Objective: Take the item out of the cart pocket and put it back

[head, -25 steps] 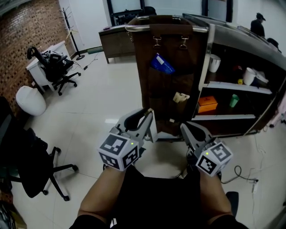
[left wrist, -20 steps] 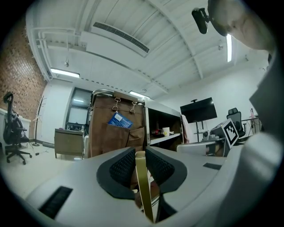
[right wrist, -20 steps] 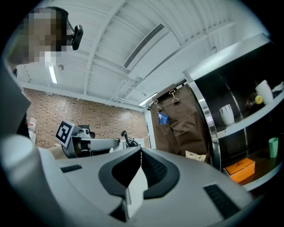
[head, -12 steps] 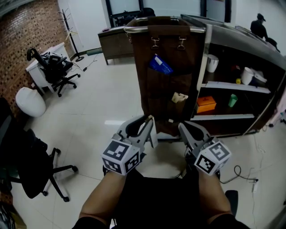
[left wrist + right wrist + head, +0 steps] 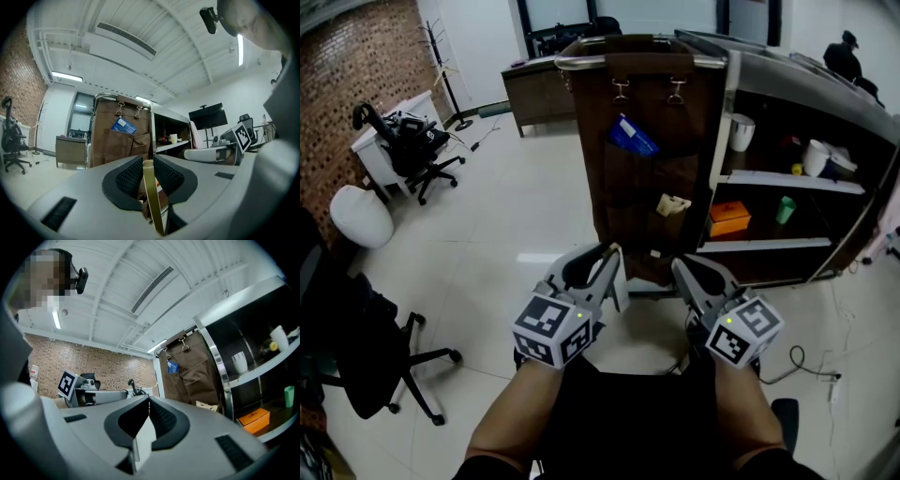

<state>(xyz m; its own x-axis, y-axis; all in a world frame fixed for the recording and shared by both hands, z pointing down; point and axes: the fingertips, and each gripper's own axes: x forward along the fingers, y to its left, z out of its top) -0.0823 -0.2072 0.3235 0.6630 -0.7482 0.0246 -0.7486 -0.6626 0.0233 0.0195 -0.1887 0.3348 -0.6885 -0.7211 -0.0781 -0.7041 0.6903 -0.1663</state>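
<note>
Stage: not begun, by my reading. You hold both grippers low and level in front of you, well apart from the cart.
Cart: a dark shelved cart with a chrome corner post. A brown fabric pocket panel hangs from two clips on its near end.
Item: a flat blue packet sits in the upper pocket with much of it poking out above the pocket edge. A small cream folded piece sits in the lower pocket. The task does not say which is meant; I take the blue one as likelier.
Left gripper: your pads pinch a thin gold-edged flat strip, which stands upright and edge-on between them.
Right gripper: the fingertips are pressed together and I can make out nothing gripped. A pale wedge below the tips is unclear.
Key relation: the blue packet lies ahead of and above both sets of fingers, more in line with your left gripper. The cream piece lies more toward your right.
Long axis: the packet is tilted and slants from upper left down to lower right in the head view.
Next move, as judged: close the gap to the panel first. Your left gripper is better lined up but occupied. Your right is free but must spread its fingers and turn to match the slant.
</note>
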